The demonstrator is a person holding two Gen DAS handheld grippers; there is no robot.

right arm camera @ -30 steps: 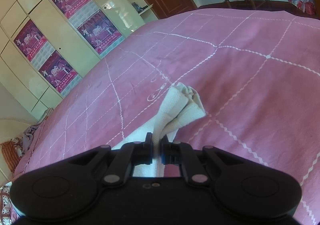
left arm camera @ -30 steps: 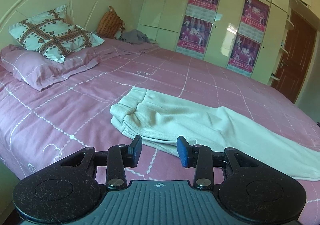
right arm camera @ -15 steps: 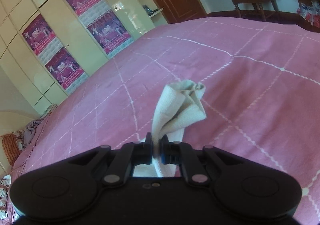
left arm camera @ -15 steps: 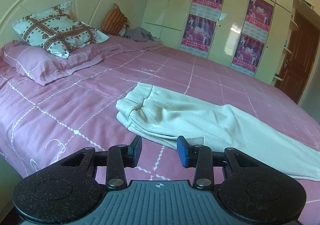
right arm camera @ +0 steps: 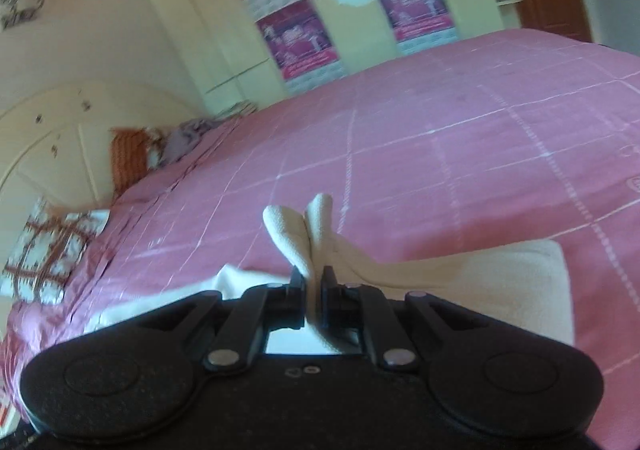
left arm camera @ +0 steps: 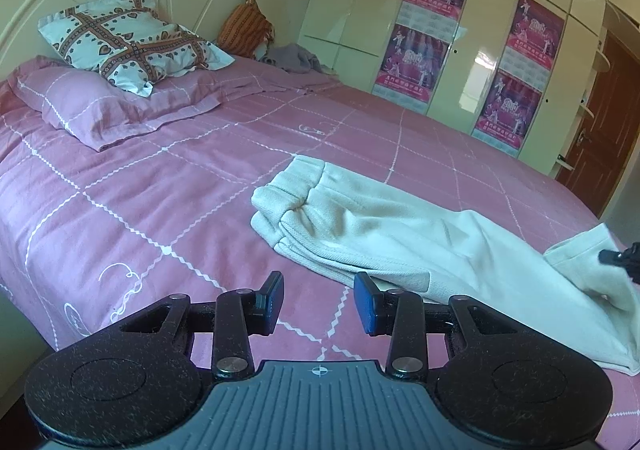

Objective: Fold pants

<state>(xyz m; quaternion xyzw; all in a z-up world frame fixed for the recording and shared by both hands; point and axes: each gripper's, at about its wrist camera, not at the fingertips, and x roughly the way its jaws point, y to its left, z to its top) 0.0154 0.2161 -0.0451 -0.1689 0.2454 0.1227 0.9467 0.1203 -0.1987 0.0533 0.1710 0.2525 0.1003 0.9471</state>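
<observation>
Cream pants [left arm camera: 400, 234] lie folded lengthwise on the pink bedspread [left arm camera: 160, 186], waistband toward the pillows. My left gripper [left arm camera: 318, 304] is open and empty, hovering just short of the pants' near edge below the waistband. My right gripper [right arm camera: 313, 282] is shut on the pants' leg hems [right arm camera: 304, 234] and holds them lifted above the bed; its tip shows at the right edge of the left wrist view [left arm camera: 620, 258], with the leg end raised there. The rest of the pants [right arm camera: 500, 282] trails below it.
A patterned pillow [left arm camera: 128, 38] on a pink pillow [left arm camera: 92, 106] lies at the headboard. An orange bag [left arm camera: 244, 30] and grey clothes [left arm camera: 292, 58] sit in the far corner. Cream wardrobes with posters [left arm camera: 432, 22] line the far side; a brown door [left arm camera: 608, 118] is at right.
My right gripper has lifted the leg hems and swung round toward the headboard, carrying them toward the waistband. My left gripper has eased slightly back and left, still open.
</observation>
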